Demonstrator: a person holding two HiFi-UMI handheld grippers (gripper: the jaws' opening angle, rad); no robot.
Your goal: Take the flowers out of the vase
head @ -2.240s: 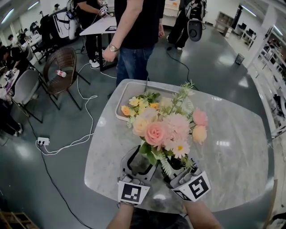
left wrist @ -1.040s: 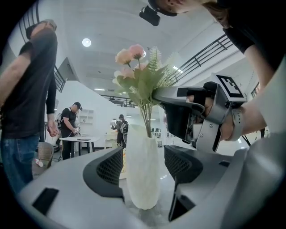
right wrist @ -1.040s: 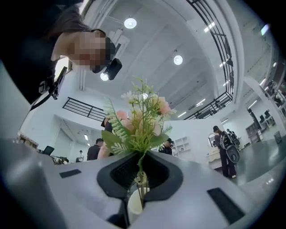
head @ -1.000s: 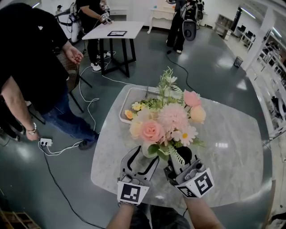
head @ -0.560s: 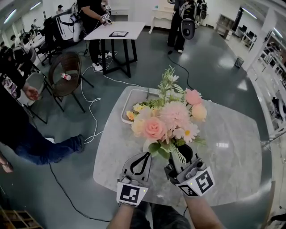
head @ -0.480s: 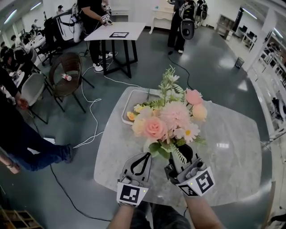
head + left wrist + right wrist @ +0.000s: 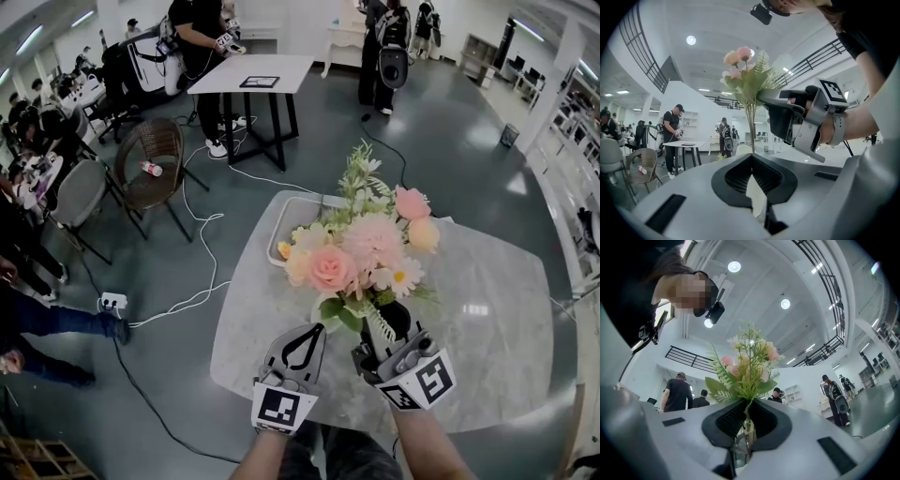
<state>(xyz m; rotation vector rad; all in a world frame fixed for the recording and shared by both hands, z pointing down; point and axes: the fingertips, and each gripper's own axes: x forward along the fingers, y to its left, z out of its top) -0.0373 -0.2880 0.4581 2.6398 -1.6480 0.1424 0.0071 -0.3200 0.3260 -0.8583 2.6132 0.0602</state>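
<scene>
A bouquet [image 7: 361,253] of pink, peach and white flowers with green fronds stands upright over the table's near side. My right gripper [image 7: 380,328] is shut on its stems just under the leaves. In the right gripper view the stems [image 7: 747,420] run up between the jaws to the bouquet [image 7: 745,366]. My left gripper [image 7: 314,330] is beside it on the left, shut on a thin cream-white piece [image 7: 754,197] that looks like the vase's rim [image 7: 317,327]. The rest of the vase is hidden. The left gripper view has the bouquet [image 7: 745,70] straight ahead and my right gripper [image 7: 797,122] at the right.
A white tray [image 7: 298,208] with small yellow flowers [image 7: 286,249] lies on the far left of the marble table [image 7: 487,309]. Chairs [image 7: 155,155], a power strip [image 7: 112,301] with cables, a second table [image 7: 253,70] and several people are on the floor around.
My left gripper's jaws went from wide open to shut beside the stems. Both grippers and the bouquet rose slightly. The person at the left walked off to the edge of view.
</scene>
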